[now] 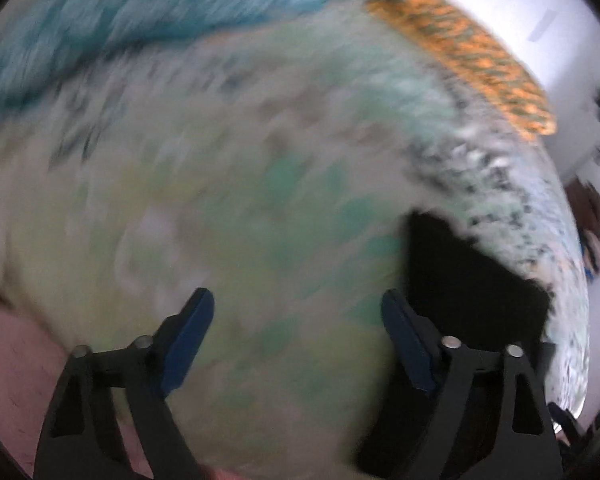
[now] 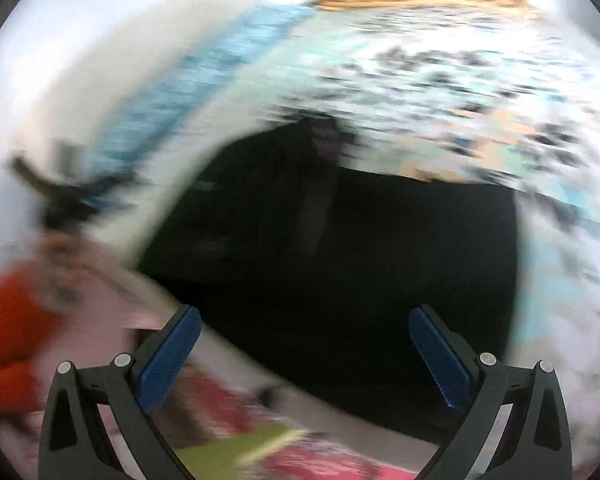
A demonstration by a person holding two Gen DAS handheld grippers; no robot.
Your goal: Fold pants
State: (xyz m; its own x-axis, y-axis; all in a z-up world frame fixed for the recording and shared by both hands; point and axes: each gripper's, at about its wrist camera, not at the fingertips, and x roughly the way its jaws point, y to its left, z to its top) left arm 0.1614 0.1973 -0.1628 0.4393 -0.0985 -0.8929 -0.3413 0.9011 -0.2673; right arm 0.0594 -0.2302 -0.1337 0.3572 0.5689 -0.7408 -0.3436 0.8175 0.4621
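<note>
One black pants (image 2: 340,248), two tongs, left tongs (image 1: 298,320) and right tongs (image 2: 305,336) spread

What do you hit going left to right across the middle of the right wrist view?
White wall → blue pillow → black pants → patterned bedspread. All motion-blurred.

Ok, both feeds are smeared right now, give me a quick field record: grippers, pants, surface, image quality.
left gripper: open, nothing between the fingers
right gripper: open, nothing held
pants: black, lying on the bedspread, in front of the right gripper; only a corner shows in the left view
bedspread: pale, patterned
orange cushion: at far edge
image quality: heavy motion blur, both views
</note>
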